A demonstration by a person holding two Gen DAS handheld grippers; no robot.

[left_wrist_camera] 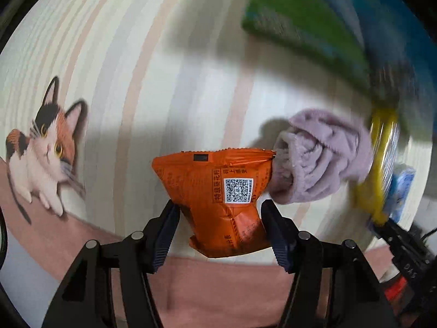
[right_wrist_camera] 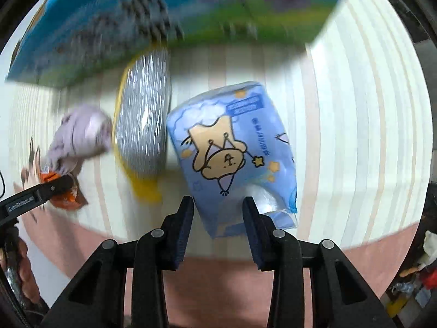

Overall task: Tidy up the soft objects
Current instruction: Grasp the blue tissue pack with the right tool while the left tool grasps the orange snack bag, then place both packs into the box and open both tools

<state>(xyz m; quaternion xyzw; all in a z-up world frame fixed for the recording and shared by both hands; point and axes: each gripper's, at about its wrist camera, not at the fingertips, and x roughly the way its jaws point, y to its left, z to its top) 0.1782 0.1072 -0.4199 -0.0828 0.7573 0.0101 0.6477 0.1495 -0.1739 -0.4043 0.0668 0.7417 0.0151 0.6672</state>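
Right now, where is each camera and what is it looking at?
Left wrist: sits on the left tool, looking down at the orange snack packet its fingers squeeze.
Right wrist: sits on the right tool, looking down at the blue tissue pack it pinches.
Both show the purple cloth and striped tablecloth.

Between your left gripper's point(left_wrist_camera: 220, 217) ribbed rubbery pads point(left_wrist_camera: 166, 235) you have the orange snack packet point(left_wrist_camera: 218, 191), a glossy crinkled foil. Just beyond it, to the right, the lilac cloth point(left_wrist_camera: 319, 158) looks fluffy and matt. Your right gripper point(right_wrist_camera: 218, 213) has matt black plastic arms; between its pads the blue tissue pack point(right_wrist_camera: 235, 142) is in smooth, shiny film. To its left, the yellow-edged pack point(right_wrist_camera: 143, 120) looks glossy and clear. The striped mat point(right_wrist_camera: 355, 125) under all looks smooth and matt.
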